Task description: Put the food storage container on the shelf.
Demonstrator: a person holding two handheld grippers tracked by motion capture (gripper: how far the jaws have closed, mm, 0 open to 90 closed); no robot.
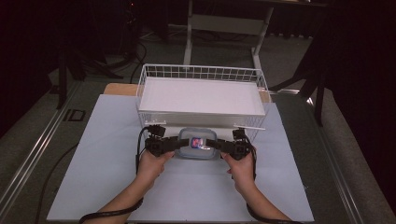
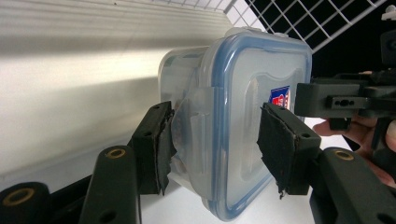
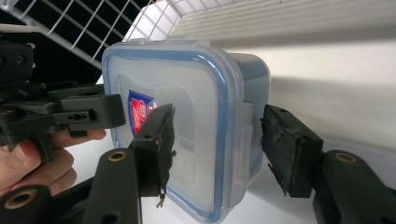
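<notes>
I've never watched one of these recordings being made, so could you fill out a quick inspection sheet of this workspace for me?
Surface: pale table top, bare around the work.
Job's things: clear plastic container with a blue-rimmed snap lid and a small label, held between both tools just in front of the white wire basket, which has a white liner.
Clutter: nothing seen.
Grippers: left tool shut on the container's left side; right tool shut on its right side; a hand holds each.
Cables: a black cable loops from the left tool; others lie on the floor.
Surroundings: dark room, grey floor, a white frame stand behind the table.
</notes>
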